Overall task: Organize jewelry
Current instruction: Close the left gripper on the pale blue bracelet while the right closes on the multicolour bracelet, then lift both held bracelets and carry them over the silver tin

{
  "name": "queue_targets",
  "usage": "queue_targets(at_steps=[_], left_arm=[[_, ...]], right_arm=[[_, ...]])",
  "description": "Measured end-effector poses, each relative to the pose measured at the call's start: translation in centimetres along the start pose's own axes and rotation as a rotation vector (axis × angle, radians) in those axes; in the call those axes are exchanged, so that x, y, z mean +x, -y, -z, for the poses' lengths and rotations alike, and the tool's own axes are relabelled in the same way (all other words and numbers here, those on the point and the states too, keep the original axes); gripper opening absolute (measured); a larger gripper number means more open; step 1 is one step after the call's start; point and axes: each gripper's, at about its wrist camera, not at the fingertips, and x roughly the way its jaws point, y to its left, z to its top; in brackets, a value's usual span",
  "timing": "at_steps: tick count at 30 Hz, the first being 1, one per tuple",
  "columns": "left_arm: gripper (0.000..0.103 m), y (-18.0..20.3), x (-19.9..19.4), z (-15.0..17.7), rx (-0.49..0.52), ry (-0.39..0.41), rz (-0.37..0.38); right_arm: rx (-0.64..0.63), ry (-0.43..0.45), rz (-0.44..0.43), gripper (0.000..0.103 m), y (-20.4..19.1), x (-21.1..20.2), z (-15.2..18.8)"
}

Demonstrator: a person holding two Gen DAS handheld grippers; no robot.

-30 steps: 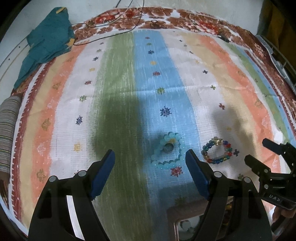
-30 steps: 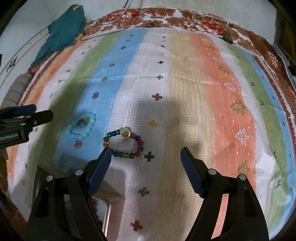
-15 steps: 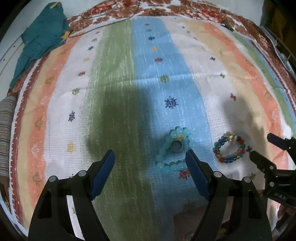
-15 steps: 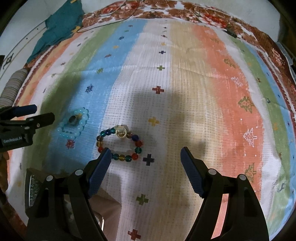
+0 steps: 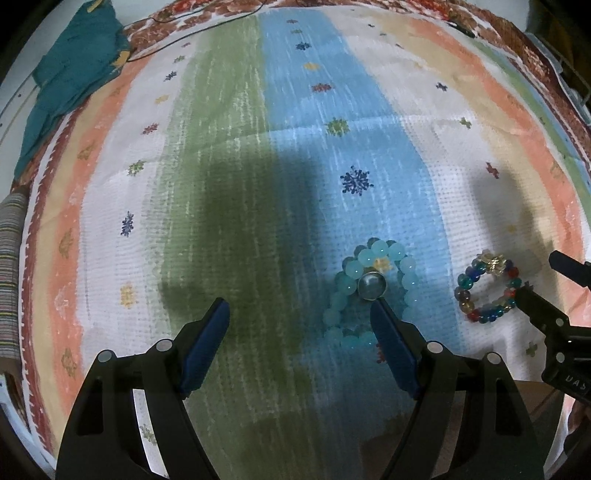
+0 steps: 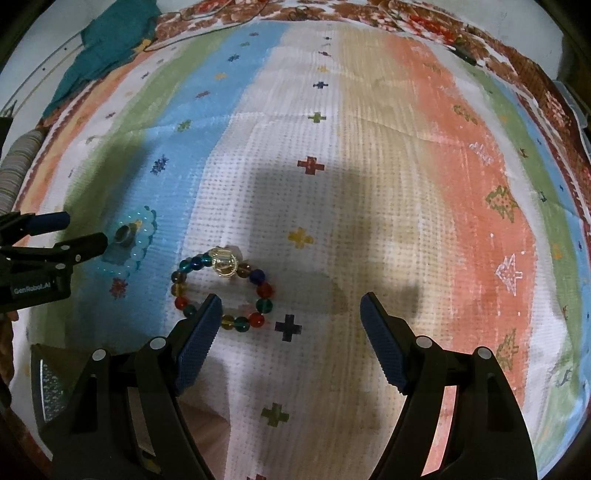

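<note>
My left gripper (image 5: 299, 314) points steeply down at the cloth, jaws wide apart, nothing between the pads. My right gripper (image 6: 290, 308) is the same: jaws wide, nothing gripped.

Just past the tip of the left gripper's right-hand finger lies the pale aqua bead bracelet (image 5: 369, 291), flat on the blue stripe of the striped bedspread (image 5: 236, 192). A small round metal ring (image 5: 372, 286) sits inside the bracelet's loop, right at that fingertip; I cannot tell if the tip touches it.

The multicoloured bead bracelet (image 6: 221, 288), with a clear gold-toned charm at its far side, lies flat on the white stripe. The right gripper's left-hand finger overlaps its near edge in the right wrist view; contact cannot be judged. The two bracelets lie near each other, apart.

Far left, at the bedspread's edge, lies a crumpled teal cloth (image 5: 74, 74). A thin dark cable (image 5: 192, 33) runs along the far floral border.
</note>
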Motion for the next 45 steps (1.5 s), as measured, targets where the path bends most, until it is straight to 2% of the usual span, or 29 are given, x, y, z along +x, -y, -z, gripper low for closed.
queue_targets(at_steps=[11,13,16,18,19,22,23,24,26,32,38,45], left_arm=[[0.077,0.3,1.6,-0.3,0.019,-0.023,-0.020],[0.075,0.5,1.7,-0.2,0.030,-0.017,-0.016],[0.061,0.3,1.6,-0.2,0.029,-0.009,-0.004],[0.050,0.1,1.5,-0.1,0.022,-0.009,0.005],[0.048,-0.1,1.4,-0.1,0.020,-0.009,0.009],[0.028,-0.6,1.4,0.1,0.021,-0.005,0.023],[0.015,-0.6,1.4,0.2,0.022,-0.004,0.023],[0.011,-0.6,1.4,0.2,0.021,-0.004,0.023],[0.011,-0.9,1.4,0.2,0.017,-0.002,0.022],[0.011,-0.7,-0.1,0.2,0.015,0.021,0.029],[0.011,-0.4,-3.1,0.0,0.018,0.080,0.069],[0.011,0.7,-5.6,-0.1,0.036,0.144,0.096]], right_arm=[[-0.018,-0.021,0.037,0.077,-0.3,1.7,-0.6],[-0.024,-0.019,0.043,0.077,-0.4,1.8,-0.6],[-0.031,-0.013,0.048,0.075,-0.4,1.9,-0.5],[-0.051,-0.007,0.055,0.061,-0.6,1.8,-0.4],[-0.051,-0.003,0.053,0.050,-0.6,1.7,-0.4],[-0.051,0.003,0.041,0.025,-0.6,1.4,-0.5],[-0.054,0.007,0.039,0.020,-0.6,1.4,-0.4],[-0.053,0.010,0.035,0.018,-0.6,1.4,-0.4],[-0.047,0.021,0.026,0.010,-0.3,1.2,-0.3],[-0.031,0.071,-0.007,0.010,-0.4,-0.6,-0.6],[-0.031,0.133,-0.024,0.010,-1.0,-3.0,-0.7],[-0.035,0.165,-0.041,0.010,-1.5,-4.6,-0.3]])
